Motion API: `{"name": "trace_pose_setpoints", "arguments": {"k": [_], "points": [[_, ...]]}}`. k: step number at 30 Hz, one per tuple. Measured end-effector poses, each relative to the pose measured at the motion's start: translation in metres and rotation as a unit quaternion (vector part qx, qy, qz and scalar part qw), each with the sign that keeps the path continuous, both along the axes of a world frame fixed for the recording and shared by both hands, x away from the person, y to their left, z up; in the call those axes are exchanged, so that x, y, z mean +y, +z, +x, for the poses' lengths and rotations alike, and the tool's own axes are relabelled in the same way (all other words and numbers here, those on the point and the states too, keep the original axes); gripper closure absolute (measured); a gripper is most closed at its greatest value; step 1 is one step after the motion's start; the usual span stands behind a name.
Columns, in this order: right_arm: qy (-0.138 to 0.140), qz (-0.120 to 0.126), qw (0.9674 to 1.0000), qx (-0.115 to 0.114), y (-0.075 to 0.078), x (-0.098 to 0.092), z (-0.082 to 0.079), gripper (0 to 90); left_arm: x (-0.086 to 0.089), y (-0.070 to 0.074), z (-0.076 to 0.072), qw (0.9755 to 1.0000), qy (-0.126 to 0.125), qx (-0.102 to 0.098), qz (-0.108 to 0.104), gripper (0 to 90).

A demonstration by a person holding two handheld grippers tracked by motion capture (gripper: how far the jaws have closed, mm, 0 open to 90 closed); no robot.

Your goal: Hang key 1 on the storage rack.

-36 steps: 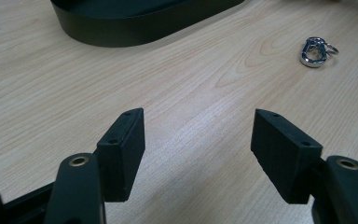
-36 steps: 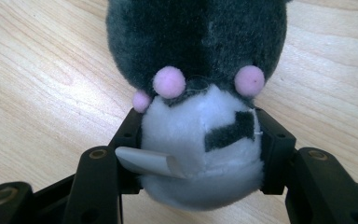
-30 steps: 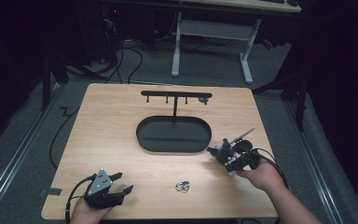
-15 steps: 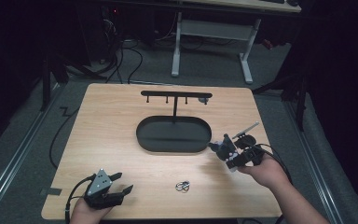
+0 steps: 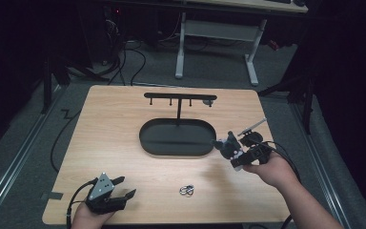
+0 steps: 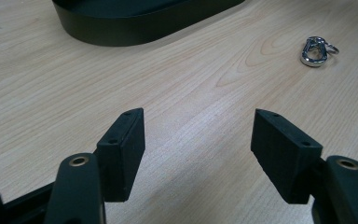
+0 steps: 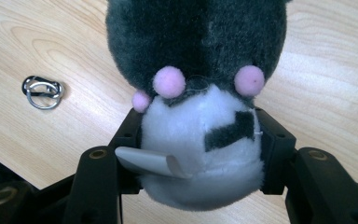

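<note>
— What have you got in your right gripper (image 5: pixel 225 145)?

— A small plush toy (image 7: pixel 196 93), dark grey fur with a white part and little pink bobbles. My two black pads press on its white part from either side, so the jaws stand partway closed around it. In the high view the plush toy (image 5: pixel 226 145) sits at the tip of that gripper, off the wood, just beside the right end of the black oval tray (image 5: pixel 147 138).

— And the left one?

— My left gripper (image 5: pixel 124 188) rests near the front left corner of the wooden table (image 5: pixel 114 119). Its jaws stand wide apart with nothing between them; in the left gripper view I see bare wood between the pads (image 6: pixel 126 149).

— Anything else lying about?

— A metal key ring (image 5: pixel 187 190) with a clasp lies flat on the wood near the front edge, between my two hands and apart from both. It shows in the left gripper view (image 6: pixel 318 49) and in the right gripper view (image 7: pixel 43 92) too. A black stand with a crossbar and pegs (image 5: pixel 180 97) rises from the far side of the tray.
</note>
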State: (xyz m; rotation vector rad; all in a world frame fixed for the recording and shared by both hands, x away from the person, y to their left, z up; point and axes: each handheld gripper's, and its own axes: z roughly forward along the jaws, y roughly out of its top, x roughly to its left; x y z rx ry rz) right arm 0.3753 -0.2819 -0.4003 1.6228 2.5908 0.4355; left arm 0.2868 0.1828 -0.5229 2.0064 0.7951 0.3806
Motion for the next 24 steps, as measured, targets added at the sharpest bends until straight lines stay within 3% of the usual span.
{"name": "trace_pose_setpoints", "arguments": {"k": [13,24], "points": [[0.004,0.001,0.9999,-0.01,0.029,0.012,0.008,47.5,0.0,0.0,0.0,1.0,0.0,0.0,-0.001,35.8],[0.007,-0.001,0.9999,-0.013,0.042,0.021,0.019,47.5,0.001,0.0,0.0,1.0,0.0,0.0,-0.002,35.7]]}}
